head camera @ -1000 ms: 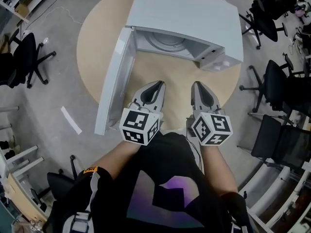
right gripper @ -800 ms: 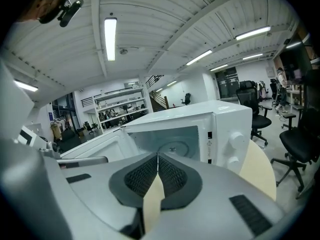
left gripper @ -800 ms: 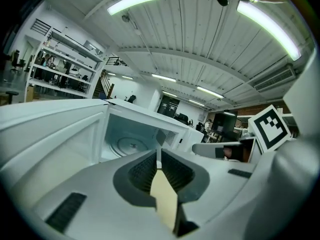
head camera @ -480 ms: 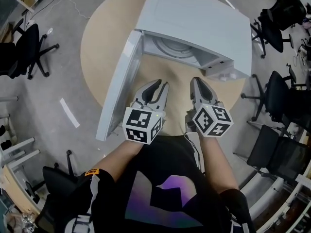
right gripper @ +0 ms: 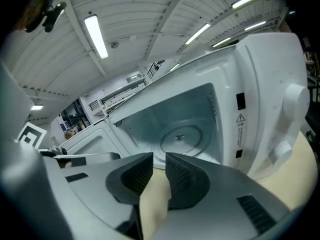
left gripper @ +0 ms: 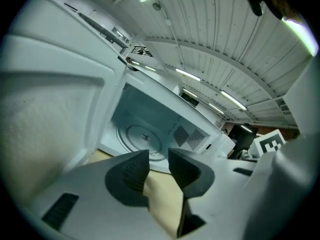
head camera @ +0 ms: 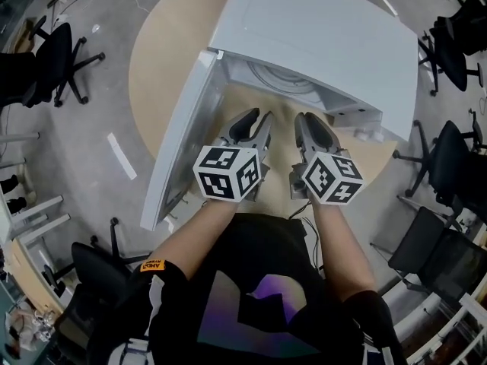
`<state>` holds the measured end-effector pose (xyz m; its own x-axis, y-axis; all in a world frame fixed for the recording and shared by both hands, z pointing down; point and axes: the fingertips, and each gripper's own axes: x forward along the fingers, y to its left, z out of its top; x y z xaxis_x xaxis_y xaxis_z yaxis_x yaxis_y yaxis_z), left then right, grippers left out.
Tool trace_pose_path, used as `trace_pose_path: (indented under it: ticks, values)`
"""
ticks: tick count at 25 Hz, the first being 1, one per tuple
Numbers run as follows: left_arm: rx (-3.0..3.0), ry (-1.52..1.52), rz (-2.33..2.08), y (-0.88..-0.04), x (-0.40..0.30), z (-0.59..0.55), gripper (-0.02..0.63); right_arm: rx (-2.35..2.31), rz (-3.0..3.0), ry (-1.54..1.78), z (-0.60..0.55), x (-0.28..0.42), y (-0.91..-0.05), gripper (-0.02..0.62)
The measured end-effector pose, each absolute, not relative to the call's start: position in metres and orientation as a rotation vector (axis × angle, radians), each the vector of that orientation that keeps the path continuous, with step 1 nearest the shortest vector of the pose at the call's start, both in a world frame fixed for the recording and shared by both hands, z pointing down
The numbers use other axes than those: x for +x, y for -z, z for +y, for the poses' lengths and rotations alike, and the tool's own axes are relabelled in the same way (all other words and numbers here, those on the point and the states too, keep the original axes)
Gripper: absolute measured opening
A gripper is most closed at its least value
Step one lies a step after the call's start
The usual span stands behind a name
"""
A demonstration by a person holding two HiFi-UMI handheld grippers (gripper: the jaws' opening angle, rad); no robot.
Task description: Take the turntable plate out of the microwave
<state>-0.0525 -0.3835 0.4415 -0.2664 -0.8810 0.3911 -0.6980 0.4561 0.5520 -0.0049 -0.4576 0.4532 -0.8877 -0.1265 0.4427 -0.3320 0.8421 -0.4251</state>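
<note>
Can see the turntable plate (left gripper: pixel 142 136) lying flat on the floor of the open microwave (head camera: pixel 319 36), straight ahead of both grippers and not reached yet. Got the left gripper (left gripper: pixel 159 156) with jaws apart, just been opening, nothing between them. Same deal with the right gripper (right gripper: pixel 159 159): narrow gap, empty. Probably glass, so stiff, heavyish, slick and breakable. Would pinch the near rim at two spots, lift it off the hub, and keep it level coming out.
</note>
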Motion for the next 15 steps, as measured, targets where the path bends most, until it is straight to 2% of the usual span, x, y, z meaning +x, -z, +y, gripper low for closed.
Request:
trace_pose_path:
  ticks: [15]
  values:
    - [1.001, 0.536, -1.929, -0.531, -0.119, -0.434, 0.172, 0.290, -2.575, -0.730, -0.497, -0.030, -0.501, 0.063]
